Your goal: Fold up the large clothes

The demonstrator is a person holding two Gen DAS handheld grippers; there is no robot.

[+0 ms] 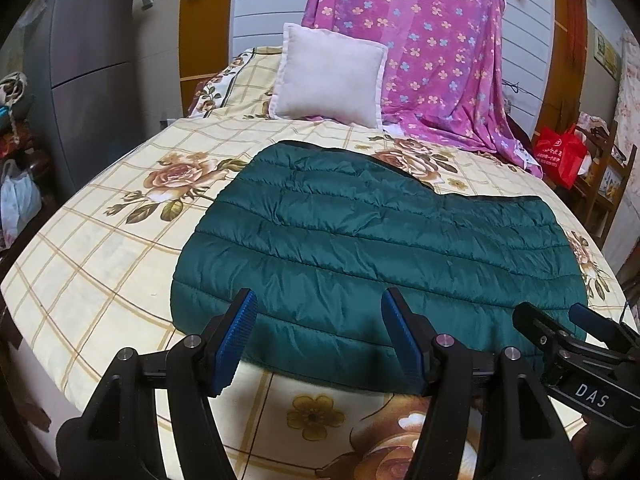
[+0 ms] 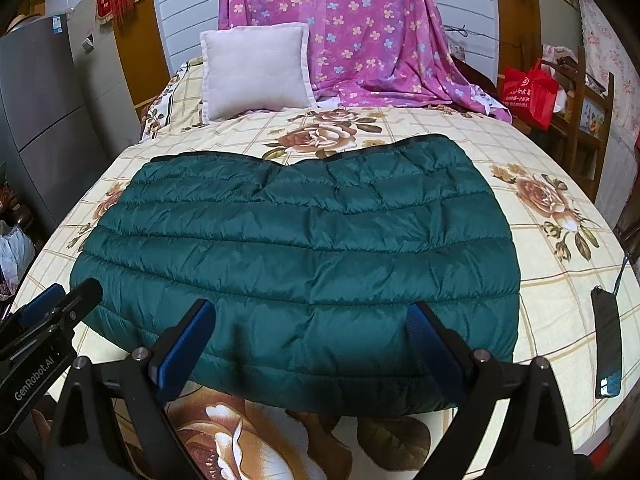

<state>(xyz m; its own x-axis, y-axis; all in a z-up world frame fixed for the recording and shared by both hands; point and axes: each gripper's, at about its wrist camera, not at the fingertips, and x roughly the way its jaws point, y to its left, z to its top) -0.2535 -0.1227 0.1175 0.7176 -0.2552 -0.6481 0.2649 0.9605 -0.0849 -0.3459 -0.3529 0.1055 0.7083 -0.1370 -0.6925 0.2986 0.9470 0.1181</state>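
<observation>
A dark green quilted puffer garment (image 1: 372,248) lies folded flat on the bed; it also fills the middle of the right wrist view (image 2: 304,248). My left gripper (image 1: 318,304) is open and empty, hovering over the garment's near left part. My right gripper (image 2: 312,312) is open and empty, over the garment's near edge. Each gripper shows in the other's view: the right one at the lower right (image 1: 560,320), the left one at the lower left (image 2: 66,294). Neither touches the cloth.
The bed has a cream sheet with roses (image 1: 120,240). A white cushion (image 1: 330,76) and a pink flowered cloth (image 1: 436,48) stand at the head. A black phone (image 2: 608,344) lies on the bed at right. A red bag (image 2: 528,92) and wooden shelves are beyond.
</observation>
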